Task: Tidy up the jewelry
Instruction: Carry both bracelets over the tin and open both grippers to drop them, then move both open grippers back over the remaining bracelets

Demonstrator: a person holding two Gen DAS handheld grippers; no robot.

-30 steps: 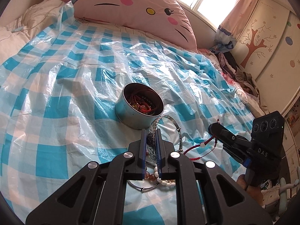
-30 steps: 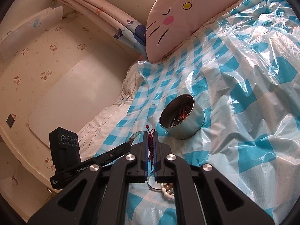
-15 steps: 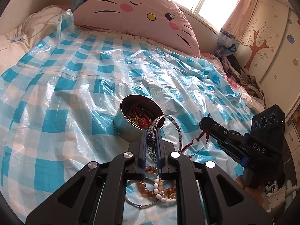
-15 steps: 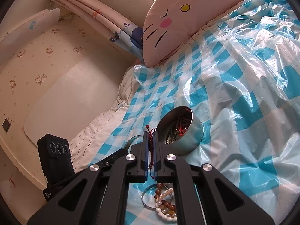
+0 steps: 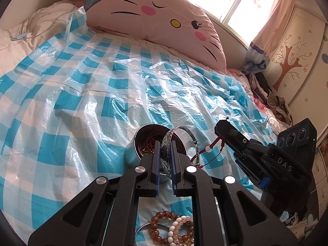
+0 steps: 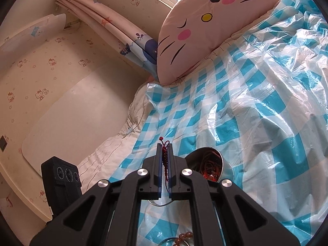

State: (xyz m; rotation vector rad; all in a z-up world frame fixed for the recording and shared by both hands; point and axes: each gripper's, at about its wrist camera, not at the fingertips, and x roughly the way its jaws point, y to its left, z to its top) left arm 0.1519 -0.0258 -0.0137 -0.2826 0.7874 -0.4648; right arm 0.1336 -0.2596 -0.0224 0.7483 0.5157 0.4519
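Sunlit window [image 5: 244, 0] behind pink cat pillow [image 5: 155, 18]; blue-checked plastic sheet [image 5: 102, 86] spread over bed, tree-painted wardrobe [image 5: 293, 61] alongside.

The left wrist camera sat just behind the left gripper [image 5: 164, 153] and looked along its fingers, low over the bed [image 5: 71, 106], toward the cat pillow [image 5: 155, 20] at the head edge and the window. It was close to the metal tin [image 5: 131, 155].

The right wrist camera sat behind the right gripper [image 6: 164, 157] and faced the same pillow [image 6: 205, 30], but turned more toward the wall beside the bed.

Both views shared the tin [image 6: 227, 168], the checked plastic sheet [image 5: 102, 82] and the pillow. Each view also showed the other gripper at its side.
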